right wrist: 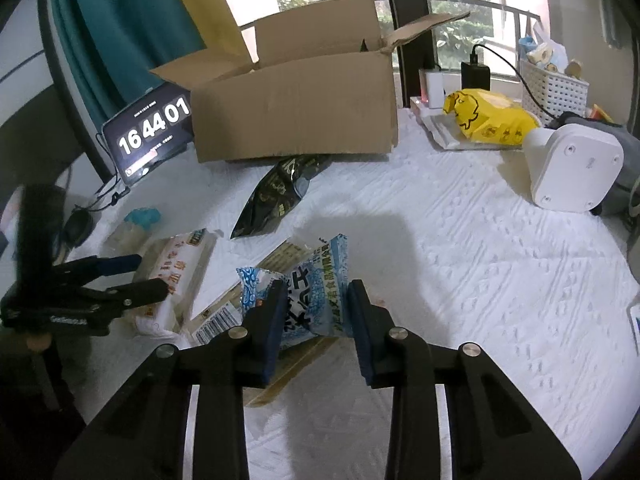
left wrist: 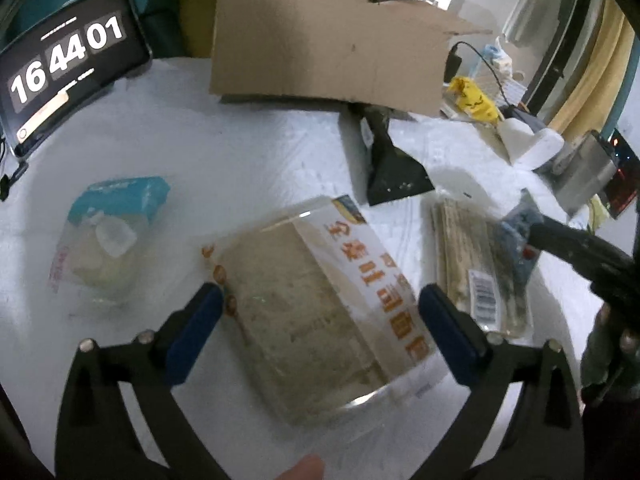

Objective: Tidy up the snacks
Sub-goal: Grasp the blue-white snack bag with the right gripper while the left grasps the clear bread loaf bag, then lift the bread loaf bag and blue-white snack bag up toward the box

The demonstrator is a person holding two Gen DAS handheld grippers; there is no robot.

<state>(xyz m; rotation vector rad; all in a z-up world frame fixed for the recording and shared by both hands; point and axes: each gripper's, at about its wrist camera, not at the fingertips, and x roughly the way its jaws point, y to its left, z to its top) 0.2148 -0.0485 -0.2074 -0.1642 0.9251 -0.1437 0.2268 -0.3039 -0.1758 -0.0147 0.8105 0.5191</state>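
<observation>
My right tongs [right wrist: 314, 312] pinch the small blue snack packet [right wrist: 304, 300] above the table [right wrist: 460, 248], light and crinkly. My left tongs [left wrist: 320, 312] gape around the bread pack [left wrist: 316, 300], not gripping. It looks soft, so I'd squeeze its sides gently.

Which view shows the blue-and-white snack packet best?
The right wrist view: the blue-and-white snack packet sits centred between the right gripper pads, print visible. In the left wrist view it is a blurred blue patch at the right edge.

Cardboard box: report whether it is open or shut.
Open. The cardboard box has its top flaps raised and spread apart in the right wrist view; whether it holds anything cannot be told.
</observation>
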